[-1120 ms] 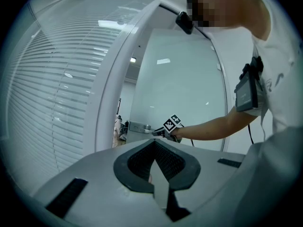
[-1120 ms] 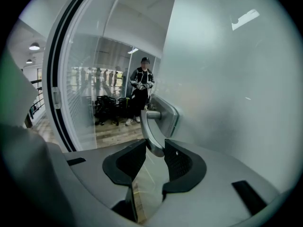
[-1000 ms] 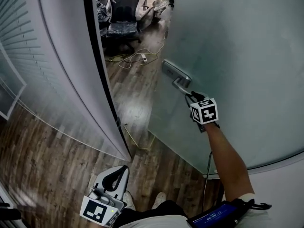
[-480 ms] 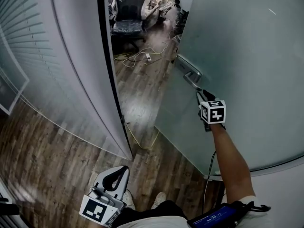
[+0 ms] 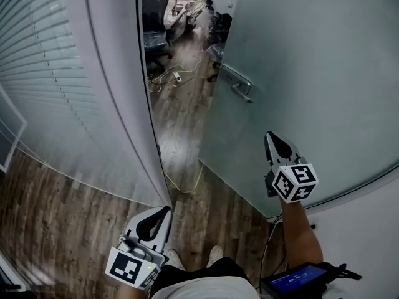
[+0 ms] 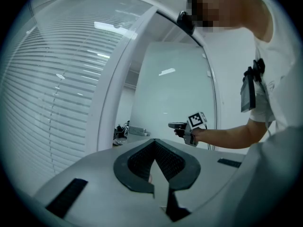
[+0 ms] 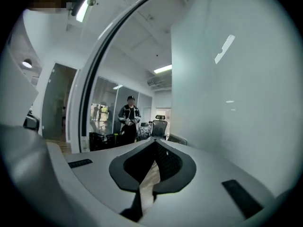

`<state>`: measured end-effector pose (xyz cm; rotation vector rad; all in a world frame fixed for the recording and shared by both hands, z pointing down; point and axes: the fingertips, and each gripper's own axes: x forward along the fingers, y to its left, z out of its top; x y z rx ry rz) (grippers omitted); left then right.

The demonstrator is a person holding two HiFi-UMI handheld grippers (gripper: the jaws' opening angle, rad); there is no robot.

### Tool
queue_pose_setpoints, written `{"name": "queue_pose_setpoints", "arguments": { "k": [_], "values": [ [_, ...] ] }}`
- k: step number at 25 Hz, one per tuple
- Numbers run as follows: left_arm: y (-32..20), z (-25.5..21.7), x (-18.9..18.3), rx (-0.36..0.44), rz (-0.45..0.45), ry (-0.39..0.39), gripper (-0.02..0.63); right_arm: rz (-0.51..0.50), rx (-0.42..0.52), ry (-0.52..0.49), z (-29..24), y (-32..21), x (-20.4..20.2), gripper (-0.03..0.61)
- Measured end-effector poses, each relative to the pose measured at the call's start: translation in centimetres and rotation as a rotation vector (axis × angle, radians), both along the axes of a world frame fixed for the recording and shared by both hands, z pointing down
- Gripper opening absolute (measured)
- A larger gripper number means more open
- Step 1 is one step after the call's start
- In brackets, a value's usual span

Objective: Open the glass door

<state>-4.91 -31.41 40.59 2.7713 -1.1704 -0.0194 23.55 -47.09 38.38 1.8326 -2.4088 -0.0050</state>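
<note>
My right gripper [image 5: 275, 143] is hovering level in front of the frosted glass door [image 5: 312, 73], clear of the lever handle [image 5: 240, 86], which sits further up the pane in the head view. Its jaws have just been closing and are now meeting, with nothing between them; the right gripper view shows the pads together and only floor showing behind the slit. I am holding my left gripper [image 5: 159, 218] low by my body, near the foot of the curved door frame [image 5: 146, 104]. Its jaws are also together and empty, and it is pointing level toward the doorway.

The glass door is standing ajar, its free edge swung away from the frame. This is leaving a gap through which I am seeing the wooden floor [image 5: 181, 123], loose cables [image 5: 165, 80] and an office chair [image 5: 153, 30] in the room beyond. The frame is meeting a glass wall with slatted blinds [image 5: 43, 73] on my left. Through the right gripper view, a person [image 7: 128, 122] is standing past the opening, beside another chair [image 7: 160, 126].
</note>
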Motion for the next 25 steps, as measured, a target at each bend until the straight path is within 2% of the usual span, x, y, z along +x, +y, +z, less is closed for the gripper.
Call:
{"name": "queue_pose_setpoints", "arguments": {
  "k": [7,13,20,25],
  "values": [
    [2.2,-0.5,-1.2,0.030,0.105,0.006,0.000,0.000,0.085,-0.021,-2.2,13.1,-5.4,0.003],
    [4.1,-0.9,-2.4,0.038,0.102,0.011,0.000,-0.014,0.127,-0.001,-2.4,19.9,-9.0,0.003],
    [6.3,-2.6,-1.2,0.044,0.087,-0.005,0.000,-0.027,0.127,-0.016,-3.2,24.6,-7.9,0.003],
    [11.3,-4.6,1.4,0.054,0.076,-0.014,0.000,-0.056,0.147,-0.034,-4.9,30.6,-5.6,0.003]
  ]
}}
